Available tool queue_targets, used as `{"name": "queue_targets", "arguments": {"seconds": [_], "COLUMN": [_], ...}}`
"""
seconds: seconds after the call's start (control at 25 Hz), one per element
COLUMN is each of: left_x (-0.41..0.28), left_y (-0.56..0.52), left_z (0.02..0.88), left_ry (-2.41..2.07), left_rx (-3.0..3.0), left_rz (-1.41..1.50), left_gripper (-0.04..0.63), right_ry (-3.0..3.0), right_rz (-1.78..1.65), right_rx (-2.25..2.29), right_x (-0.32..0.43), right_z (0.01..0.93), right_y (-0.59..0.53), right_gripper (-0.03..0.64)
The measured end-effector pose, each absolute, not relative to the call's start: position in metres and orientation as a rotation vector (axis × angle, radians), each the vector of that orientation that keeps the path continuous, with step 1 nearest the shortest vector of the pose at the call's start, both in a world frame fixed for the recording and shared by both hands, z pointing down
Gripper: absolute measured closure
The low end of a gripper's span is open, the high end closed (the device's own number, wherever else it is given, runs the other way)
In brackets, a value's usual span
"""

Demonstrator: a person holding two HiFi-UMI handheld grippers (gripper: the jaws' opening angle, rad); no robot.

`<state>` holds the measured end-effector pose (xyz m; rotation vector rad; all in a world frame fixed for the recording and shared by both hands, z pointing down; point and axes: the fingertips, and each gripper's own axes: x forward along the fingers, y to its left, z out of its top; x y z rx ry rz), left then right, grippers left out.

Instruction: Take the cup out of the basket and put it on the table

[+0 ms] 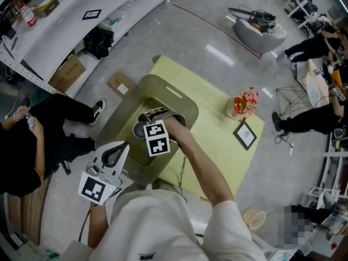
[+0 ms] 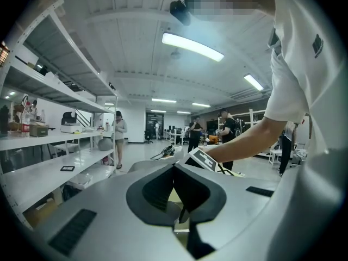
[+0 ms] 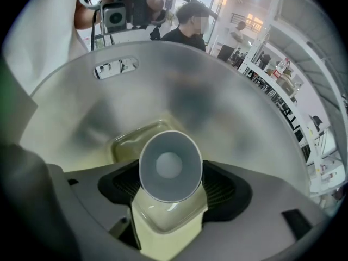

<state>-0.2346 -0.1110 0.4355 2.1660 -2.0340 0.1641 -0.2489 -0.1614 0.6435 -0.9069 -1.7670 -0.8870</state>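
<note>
An olive-green basket [image 1: 163, 91] stands on the table's yellow-green cloth [image 1: 217, 129]. My right gripper [image 1: 154, 123] reaches down into it. In the right gripper view a pale grey cup [image 3: 170, 166] lies with its mouth towards the camera, above the basket's floor [image 3: 130, 140]. The right gripper [image 3: 170, 181] is shut on the cup, one dark pad against each side. My left gripper [image 1: 109, 157] hovers at the basket's near left corner, outside it. Its jaws [image 2: 175, 181] are shut and hold nothing.
A small pot of flowers [image 1: 244, 103] and a framed picture [image 1: 246, 135] stand on the cloth to the right of the basket. A person in black [image 1: 32, 145] sits close at the left. White shelves [image 1: 70, 31] run along the far left.
</note>
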Motion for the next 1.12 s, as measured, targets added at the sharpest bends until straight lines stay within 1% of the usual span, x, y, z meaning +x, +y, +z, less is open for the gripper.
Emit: {"name": "queue_targets", "arguments": {"seconds": [1.12], "left_x": [-0.201], "left_y": [-0.111], "left_z": [0.420], "left_ry": [-1.907], "left_rx": [2.335], "left_rz": [0.188], "left_gripper": [0.585], "right_ry": [-1.880], "right_rz": [-0.891], "right_rx": [-0.710], "right_x": [-0.221], "right_z": [0.520], "right_y": [-0.168], "right_gripper": [0.276]}}
